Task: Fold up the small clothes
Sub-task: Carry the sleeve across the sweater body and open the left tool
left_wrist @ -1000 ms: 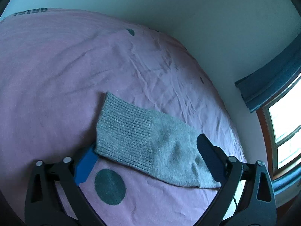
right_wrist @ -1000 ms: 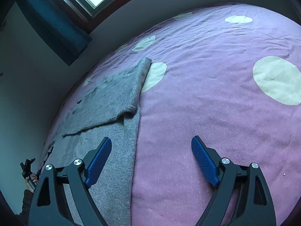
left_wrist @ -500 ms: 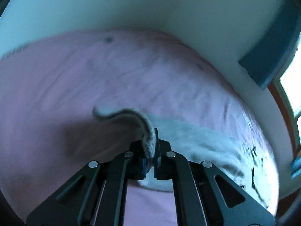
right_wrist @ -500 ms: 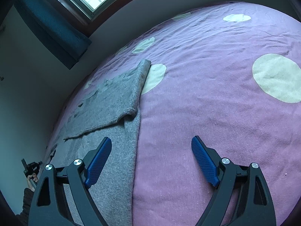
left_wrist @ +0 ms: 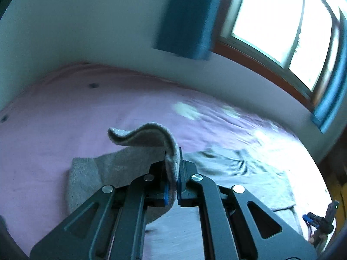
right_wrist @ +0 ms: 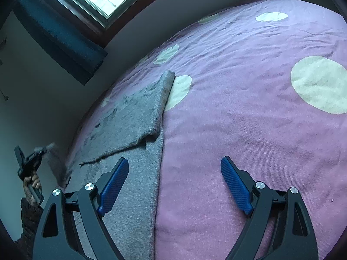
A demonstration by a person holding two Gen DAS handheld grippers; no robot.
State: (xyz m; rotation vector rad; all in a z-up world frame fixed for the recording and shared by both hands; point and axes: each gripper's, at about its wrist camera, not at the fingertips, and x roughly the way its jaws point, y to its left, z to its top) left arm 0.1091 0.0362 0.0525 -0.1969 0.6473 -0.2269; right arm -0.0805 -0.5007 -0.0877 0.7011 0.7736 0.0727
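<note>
Lifted higher since before, grey knit sleeve (left_wrist: 149, 136) arching from left gripper (left_wrist: 171, 186) jaws pinching it, right gripper (right_wrist: 173, 186) jaws spread

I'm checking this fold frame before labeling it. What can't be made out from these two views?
- Left wrist view: how much of the grey sleeve sits between the left gripper pads; the fingers hide it.
- Left wrist view: the garment's print toward the window is motion-blurred.
- Right wrist view: the grey garment runs off the bottom edge, so its full shape is unknown.
- Right wrist view: the open right gripper hangs over the pink bedsheet; its height is unclear.
</note>
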